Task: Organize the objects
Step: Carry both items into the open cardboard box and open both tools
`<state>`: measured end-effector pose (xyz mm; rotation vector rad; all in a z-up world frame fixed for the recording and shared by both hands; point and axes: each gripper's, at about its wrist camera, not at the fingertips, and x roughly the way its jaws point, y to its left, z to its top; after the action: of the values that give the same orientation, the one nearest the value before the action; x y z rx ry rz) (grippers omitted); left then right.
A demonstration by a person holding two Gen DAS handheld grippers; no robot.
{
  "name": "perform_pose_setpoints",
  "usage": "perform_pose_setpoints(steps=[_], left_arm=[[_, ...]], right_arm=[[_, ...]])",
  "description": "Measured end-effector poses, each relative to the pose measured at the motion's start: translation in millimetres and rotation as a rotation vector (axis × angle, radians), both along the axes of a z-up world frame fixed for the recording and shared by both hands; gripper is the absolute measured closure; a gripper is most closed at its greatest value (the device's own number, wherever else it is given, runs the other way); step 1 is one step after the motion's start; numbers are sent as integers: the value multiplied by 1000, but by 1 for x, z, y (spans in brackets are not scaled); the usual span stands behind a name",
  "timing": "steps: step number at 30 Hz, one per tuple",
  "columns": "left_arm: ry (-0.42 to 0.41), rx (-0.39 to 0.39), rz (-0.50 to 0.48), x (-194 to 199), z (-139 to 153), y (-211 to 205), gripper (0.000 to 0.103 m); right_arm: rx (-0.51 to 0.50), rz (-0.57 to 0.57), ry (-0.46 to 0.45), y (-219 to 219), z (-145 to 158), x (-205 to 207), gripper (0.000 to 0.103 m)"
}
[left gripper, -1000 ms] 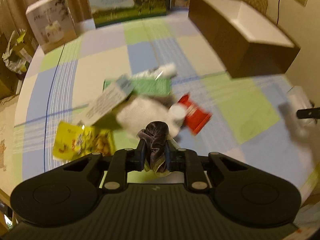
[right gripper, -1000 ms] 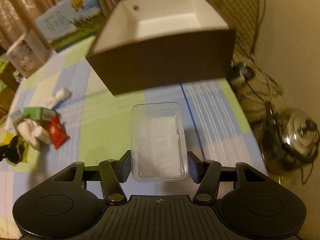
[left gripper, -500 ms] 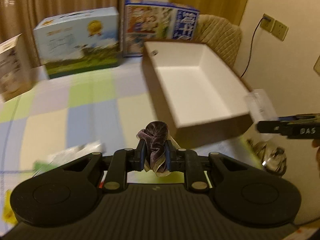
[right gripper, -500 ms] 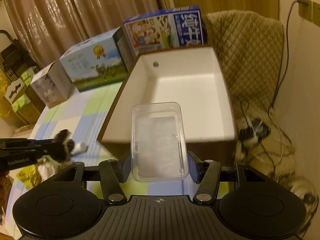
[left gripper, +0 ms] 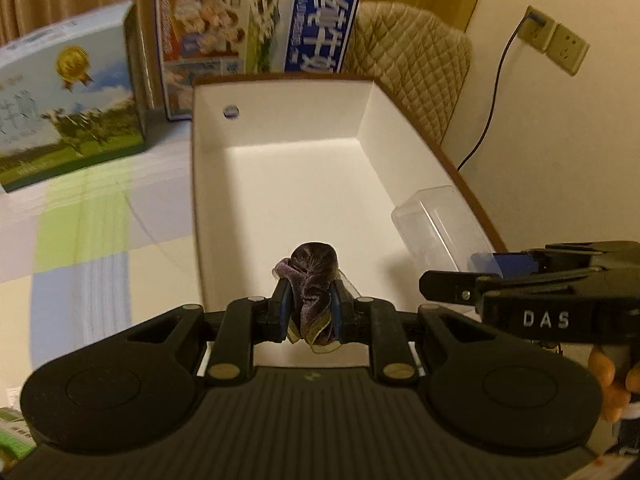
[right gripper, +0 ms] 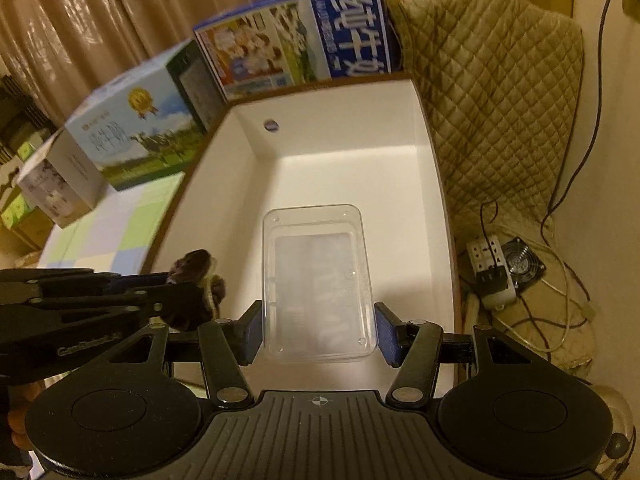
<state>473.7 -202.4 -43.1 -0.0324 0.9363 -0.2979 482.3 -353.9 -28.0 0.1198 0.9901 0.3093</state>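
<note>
A brown box with a white inside (left gripper: 280,200) (right gripper: 344,176) stands open on the checked tablecloth. My left gripper (left gripper: 309,308) is shut on a dark purple velvet scrunchie (left gripper: 312,276), held over the box's near wall. In the right wrist view that scrunchie (right gripper: 192,276) hangs at the box's left wall. My right gripper (right gripper: 320,332) is shut on a clear plastic box (right gripper: 318,280) and holds it above the box's inside. The left wrist view shows the clear plastic box (left gripper: 436,228) over the box's right wall.
Two printed milk cartons (left gripper: 68,96) (left gripper: 256,40) stand behind the box, a third smaller carton (right gripper: 56,184) further left. A quilted chair (right gripper: 496,92) is beyond the table; a power strip, fan and cables (right gripper: 508,272) lie on the floor at right.
Both grippers have moved from the cluttered middle of the table to the open box, carrying the scrunchie and the clear box. They now hang over its inside. Neither grip has changed.
</note>
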Motion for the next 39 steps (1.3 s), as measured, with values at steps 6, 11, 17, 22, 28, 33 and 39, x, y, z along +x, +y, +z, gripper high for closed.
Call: perform_pose_setpoints(steps=[6,11,17,22,28,33,39], left_arm=[[72,1,-9,24,-27,-17,85],[94,16,-19,33,-41,-26,78],[77,33,-22,35,-40,-26,55],[63,35,-3,35,-32,-19,47],[33,37,8,29,-20,-14,37],[8,41,8,19,-10,-13,32],[-7,31,21,0,2,-8,29]], right_arm=[[-18,7,22,-5,-10,11,49],[-27,11,24,-6,-13,19,49],[-30,20,18,-8,-15,23,49],[-38,35,-4,-7,-16,26,49],[-64,60,-28,-5,-14,24,48],[-56,63,-40,-8,-6,14,43],[-30,51,-41,-13,4,-4,41]])
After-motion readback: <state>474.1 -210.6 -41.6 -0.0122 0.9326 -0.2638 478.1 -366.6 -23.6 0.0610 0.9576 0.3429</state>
